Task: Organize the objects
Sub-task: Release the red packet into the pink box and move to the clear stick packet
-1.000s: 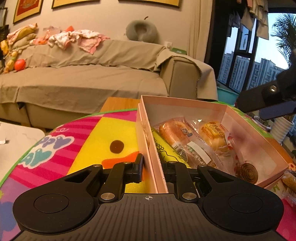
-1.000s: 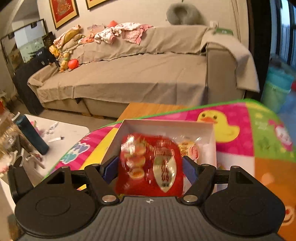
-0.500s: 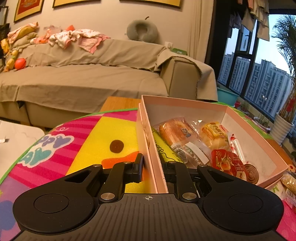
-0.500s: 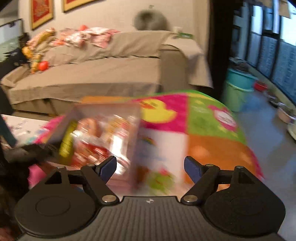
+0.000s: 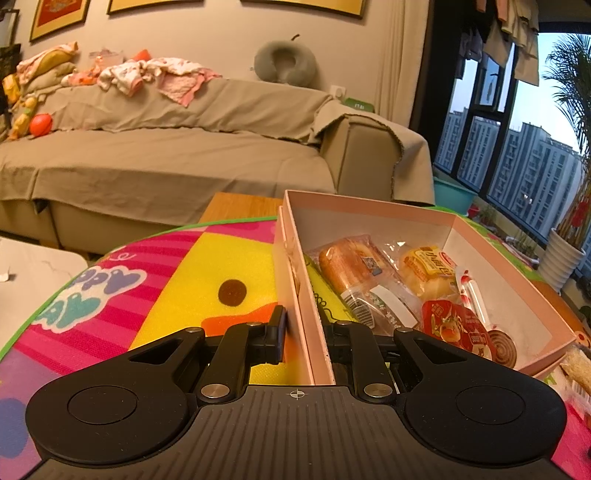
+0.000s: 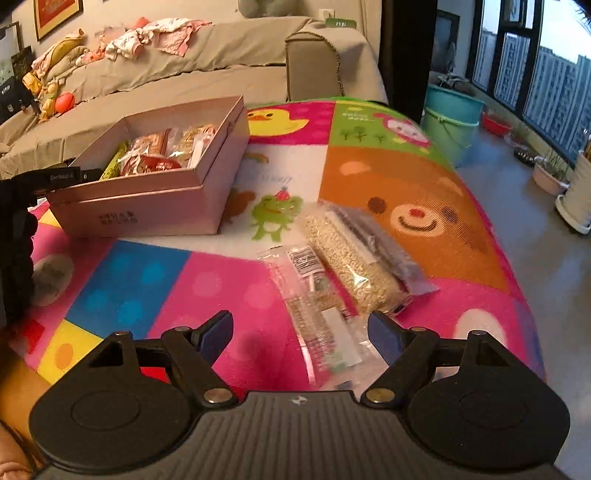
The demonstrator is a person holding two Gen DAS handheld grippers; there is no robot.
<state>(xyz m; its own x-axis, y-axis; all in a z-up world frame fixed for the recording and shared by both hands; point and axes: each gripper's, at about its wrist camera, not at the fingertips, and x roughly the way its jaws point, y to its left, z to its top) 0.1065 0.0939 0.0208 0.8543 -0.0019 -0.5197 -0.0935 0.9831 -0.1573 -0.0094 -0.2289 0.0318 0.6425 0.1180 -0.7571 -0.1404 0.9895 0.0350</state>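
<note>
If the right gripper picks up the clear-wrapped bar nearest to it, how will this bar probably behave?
The clear-wrapped bar is long and thin, so it probably sags if gripped at one end. Its glossy film looks slippery and loose at the ends. It seems light, lying flat on the mat.

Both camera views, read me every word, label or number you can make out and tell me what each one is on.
"GenRobot.AI": on the black left claw body, beside the pink box.
"PPY" over "AY": cut-off letters on the play mat.
Pink box front: a dark printed line, too blurred to read.
Snack wrappers in the box, and the red packet: print too small to read.
Clear packet on the mat: barcode label, unreadable.
Green sign behind the sofa: unreadable.
</note>
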